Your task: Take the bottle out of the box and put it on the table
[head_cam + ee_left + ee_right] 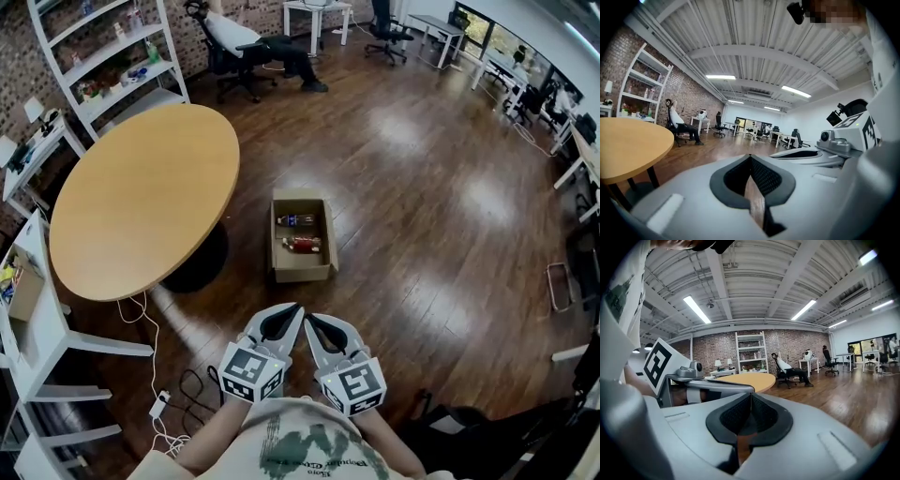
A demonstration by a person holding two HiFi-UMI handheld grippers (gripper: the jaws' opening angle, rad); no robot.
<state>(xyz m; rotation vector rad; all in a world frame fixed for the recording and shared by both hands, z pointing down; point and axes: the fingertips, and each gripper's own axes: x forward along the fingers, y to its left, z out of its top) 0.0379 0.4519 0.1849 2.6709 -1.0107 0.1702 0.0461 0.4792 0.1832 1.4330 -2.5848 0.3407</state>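
An open cardboard box (302,269) stands on the wooden floor just right of the round wooden table (141,197). Two bottles lie inside it: a clear one with a blue label (295,220) and a red one (303,244). Both grippers hang side by side close to the person's body, well short of the box. My left gripper (292,314) (751,157) has its tips together with nothing between them. My right gripper (315,323) (751,394) is likewise shut and empty. From the right gripper view, the table (745,379) lies ahead on the left.
White shelving (112,56) stands against the brick wall behind the table. A person reclines in an office chair (246,49) at the back. A power strip and cables (159,405) lie on the floor near the left. Desks and chairs (525,84) line the far right.
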